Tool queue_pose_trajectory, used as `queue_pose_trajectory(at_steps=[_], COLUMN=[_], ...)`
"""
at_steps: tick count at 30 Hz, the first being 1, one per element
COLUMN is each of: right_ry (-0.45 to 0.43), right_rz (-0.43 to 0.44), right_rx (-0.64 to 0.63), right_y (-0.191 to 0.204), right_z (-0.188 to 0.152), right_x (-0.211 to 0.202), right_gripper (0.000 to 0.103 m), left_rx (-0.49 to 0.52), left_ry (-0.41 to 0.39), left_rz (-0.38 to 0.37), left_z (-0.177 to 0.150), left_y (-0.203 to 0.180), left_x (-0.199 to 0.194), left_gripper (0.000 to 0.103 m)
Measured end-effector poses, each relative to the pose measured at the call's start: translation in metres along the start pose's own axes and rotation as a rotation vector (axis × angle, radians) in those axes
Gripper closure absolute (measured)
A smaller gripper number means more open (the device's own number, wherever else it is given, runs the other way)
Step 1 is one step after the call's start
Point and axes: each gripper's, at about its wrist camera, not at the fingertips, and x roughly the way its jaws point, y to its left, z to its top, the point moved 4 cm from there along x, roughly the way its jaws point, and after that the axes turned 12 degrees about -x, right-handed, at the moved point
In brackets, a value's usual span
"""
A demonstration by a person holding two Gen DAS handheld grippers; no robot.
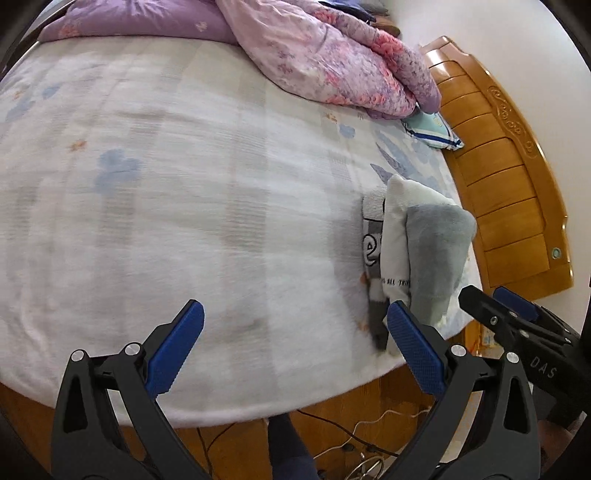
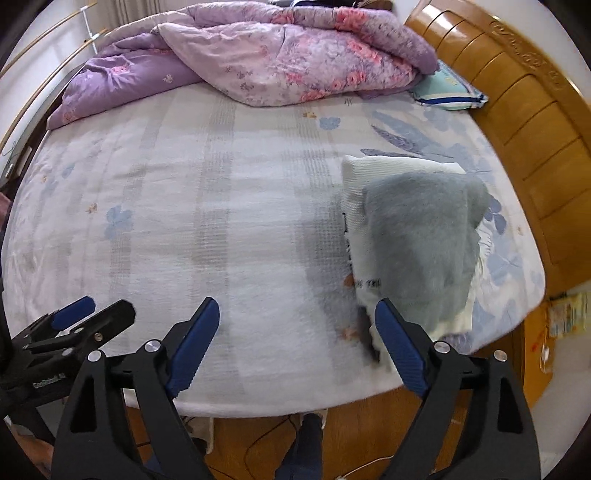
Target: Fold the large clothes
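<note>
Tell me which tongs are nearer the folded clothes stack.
Right. The right tongs hang open with one finger beside the folded clothes stack; the left tongs, also open, sit farther left of it.

Black plastic left gripper (image 1: 295, 325) and right gripper (image 2: 297, 319), blue textured finger pads (image 1: 415, 347), silver pivot screws (image 1: 132, 348), white "DAS" lettering (image 1: 542, 366); dark blue trouser leg (image 2: 308, 443) below.

Bed w/ pale floral sheet (image 2: 184, 221), carved wooden headboard (image 2: 535, 129), white wall (image 1: 480, 29), wood floor (image 2: 369, 424).
</note>
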Motion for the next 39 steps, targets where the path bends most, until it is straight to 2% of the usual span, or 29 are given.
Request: queue_pose_trajectory(at_steps=[4,7,12,19,23,29,35,39], right_ry=[-0.030,-0.061,-0.126,-0.204,-0.248,-0.340,-0.418,-0.464], right_rz=[-0.029,-0.047,-0.040,-0.011,-0.013,0.013,0.041,0.052], right_rx=[0.001,-0.014,-0.012,-0.005,-0.014,-0.020,-0.046,-0.056], right_y=[0.037,0.060,0.086,0.098,0.098,0.079,0.058,0.045], right_z=[-0.003,-0.006,-0.014,-0.033,-0.049,-0.079,-0.113,-0.136], right_x=[-0.038,-0.073,-0.125,-0.188,-0.225,-0.275,-0.316,-0.345], right_gripper=[0.019,0.017,0.015,0.013,0.013,0.013,0.012,0.012], left_rx=[0.006,0.023,0.076,0.147,0.182,0.203,0.213,0.212], left_ry=[-0.025,-0.067,-0.130,-0.244,-0.308,-0.405,-0.531,-0.570], left_rz=[-0.014,-0.021,-0.028,-0.018,-0.023,-0.026,-0.008,-0.010], left_z=[-0.003,-0.007,-0.013,-0.036,-0.056,-0.098,-0.154,-0.187], left_y=[0.024,0.029,0.020,-0.005,-0.022,-0.055,-0.089,-0.108], left_x=[-0.053,-0.095,-0.158,-0.234,-0.269,-0.318,-0.359,-0.383], left_gripper=[0.004,0.004,0.004,0.004,0.004,0.004,0.004,0.004])
